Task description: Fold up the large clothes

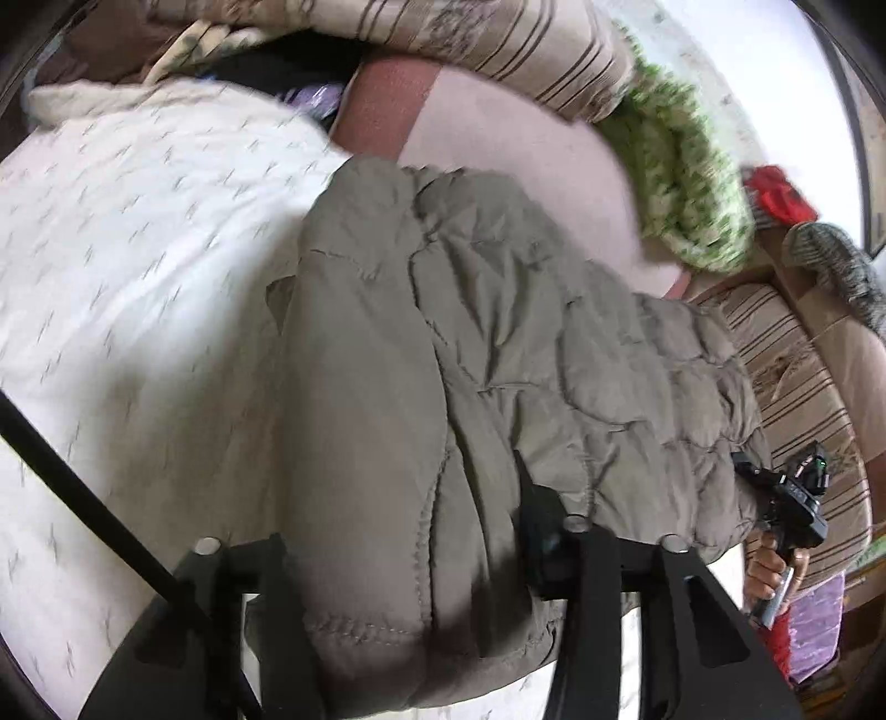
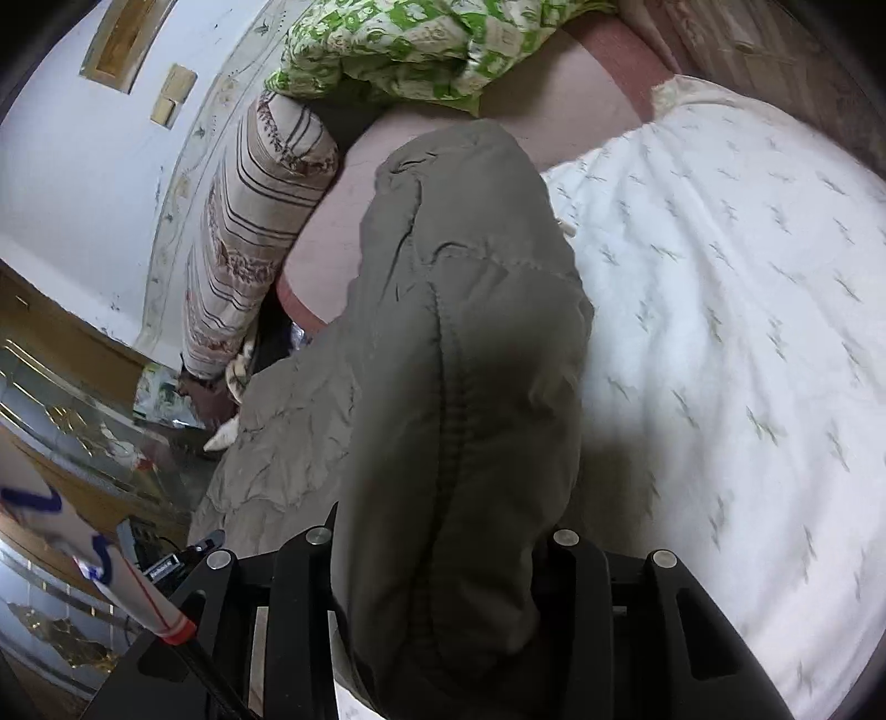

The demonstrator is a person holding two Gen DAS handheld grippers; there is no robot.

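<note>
- Now you work over the bed (image 1: 122, 266), its white quilt spread wide, with the grey padded coat (image 1: 498, 343) lying across it and partly onto the pink sheet (image 1: 515, 138) beyond.
- Bulk is your main risk, I judge: the coat is thick and slippery-looking, so a bunched hem could slide out of either grip as you carry the fold over, and the layers would then land crooked.
- Uneven lifting could also twist the fold, since each hand holds a separate corner of the same edge.
- The striped pillow (image 2: 249, 221) and green patterned bedding (image 2: 398, 44) sit near the coat's far end; a long throw could land the fabric on them.
- Your left tongs (image 1: 421, 559) are clamped on a thick fold of the coat's near edge, jaws held part-way apart by the padding.
- Your right tongs (image 2: 437, 559) likewise grip a bunched, stitched edge of the coat, pinched between the fingers.
</note>
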